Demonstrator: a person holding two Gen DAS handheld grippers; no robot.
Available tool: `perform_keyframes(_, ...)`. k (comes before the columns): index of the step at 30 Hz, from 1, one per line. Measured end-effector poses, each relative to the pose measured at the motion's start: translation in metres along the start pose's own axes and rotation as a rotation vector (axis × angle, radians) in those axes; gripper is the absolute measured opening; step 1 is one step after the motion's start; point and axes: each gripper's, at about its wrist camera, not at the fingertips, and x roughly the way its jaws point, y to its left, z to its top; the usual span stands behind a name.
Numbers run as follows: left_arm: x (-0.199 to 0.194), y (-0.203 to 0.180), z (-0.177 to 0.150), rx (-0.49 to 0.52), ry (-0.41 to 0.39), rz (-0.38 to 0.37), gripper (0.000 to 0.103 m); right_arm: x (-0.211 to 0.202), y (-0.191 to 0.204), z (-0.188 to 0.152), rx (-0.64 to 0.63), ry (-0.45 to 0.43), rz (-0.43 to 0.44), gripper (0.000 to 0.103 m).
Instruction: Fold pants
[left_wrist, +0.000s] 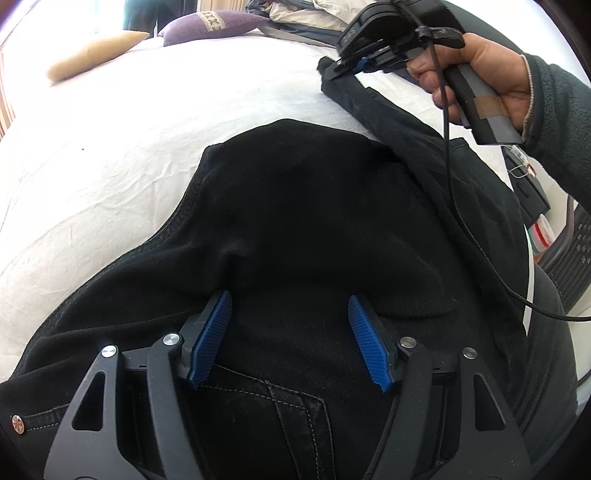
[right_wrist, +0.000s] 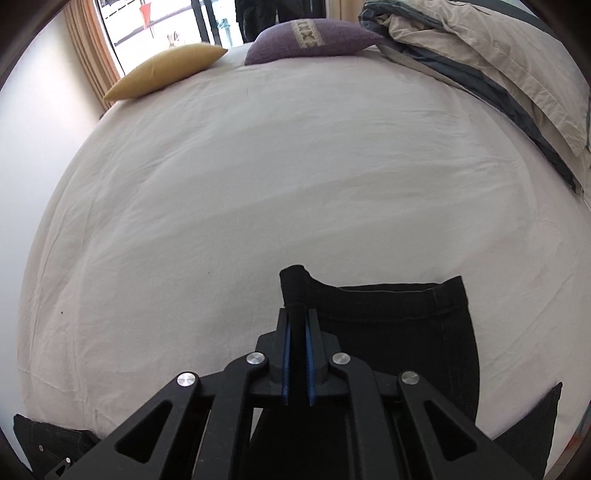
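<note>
Black pants lie on a white bed sheet, the waist part with a pocket seam near the camera. My left gripper is open, its blue pads spread over the fabric near the waist, holding nothing. In the left wrist view my right gripper is at the far end of a pant leg, held by a hand. In the right wrist view my right gripper is shut on the hem edge of the pants, pinching a raised fold of cloth.
A yellow cushion and a purple cushion lie at the far end of the bed. A folded beige and grey duvet is at the far right. A black cable hangs from the right gripper across the pants.
</note>
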Motion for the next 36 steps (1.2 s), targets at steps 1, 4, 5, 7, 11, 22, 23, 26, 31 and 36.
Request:
perform_keyframes(1, 0.0, 0.0, 0.0, 0.0, 0.0, 0.0, 0.065, -0.012, -0.01, -0.002, 0.037, -0.033, 0.006, 0.007)
perform_keyframes(4, 0.003, -0.003, 0.003, 0.003, 0.001, 0.006, 0.065, -0.047, -0.044, -0.019, 0.148, -0.123, 0.021, 0.004)
perform_keyframes(5, 0.003, -0.003, 0.003, 0.004, 0.001, 0.008, 0.065, -0.06, -0.057, -0.027, 0.187, -0.15, 0.023, 0.003)
perform_keyframes(7, 0.005, -0.006, 0.004, 0.005, 0.0, 0.011, 0.065, -0.083, -0.081, -0.046, 0.256, -0.202, 0.017, 0.003)
perform_keyframes(11, 0.006, -0.01, 0.004, 0.014, 0.001, 0.03, 0.066, -0.118, -0.136, -0.095, 0.4, -0.271, -0.011, 0.003)
perform_keyframes(22, 0.007, -0.018, 0.007, 0.021, 0.017, 0.068, 0.067, -0.143, -0.242, -0.204, 0.743, -0.327, 0.022, 0.003)
perform_keyframes(23, 0.008, -0.021, 0.009, 0.021, 0.019, 0.072, 0.067, -0.145, -0.25, -0.214, 0.773, -0.332, 0.023, 0.003)
perform_keyframes(26, 0.01, -0.022, 0.011, 0.02, 0.023, 0.08, 0.067, -0.143, -0.269, -0.237, 0.845, -0.332, 0.035, 0.003)
perform_keyframes(31, 0.02, -0.025, 0.014, 0.019, 0.023, 0.1, 0.07, -0.139, -0.288, -0.268, 0.91, -0.326, 0.025, 0.003)
perform_keyframes(36, 0.02, -0.032, 0.019, 0.027, 0.027, 0.131, 0.08, -0.136, -0.289, -0.282, 0.935, -0.328, 0.009, 0.003)
